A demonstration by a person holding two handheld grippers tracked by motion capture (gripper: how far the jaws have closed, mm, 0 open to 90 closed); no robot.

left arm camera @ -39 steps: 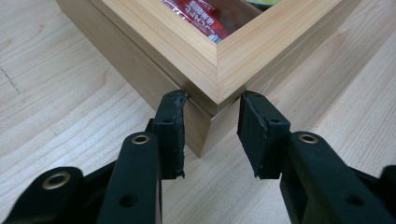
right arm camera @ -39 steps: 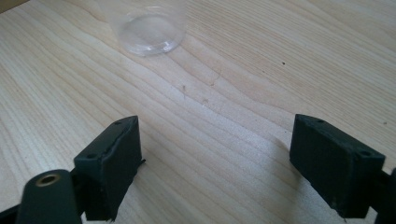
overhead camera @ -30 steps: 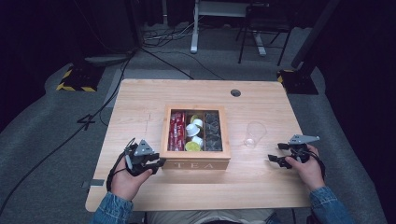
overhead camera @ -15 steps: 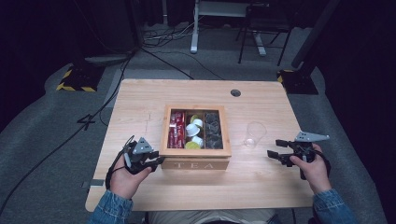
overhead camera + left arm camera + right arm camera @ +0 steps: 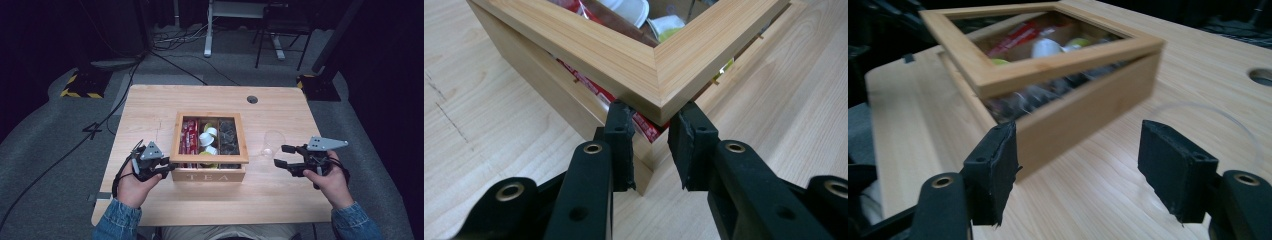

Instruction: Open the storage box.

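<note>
Left gripper (image 5: 650, 137) clamps the tea box lid (image 5: 659, 80) corner, partly raised; right gripper (image 5: 1078, 175), closing empty, stands off.

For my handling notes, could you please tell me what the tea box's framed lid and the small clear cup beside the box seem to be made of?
The framed lid of the tea box looks like pale, smooth-sanded wood, probably pine: straight grain lines and a mitred corner show. Its centre pane seems to be clear glass or plastic, since the contents show through. The small clear cup looks like thin transparent plastic, though glass cannot be ruled out.
</note>
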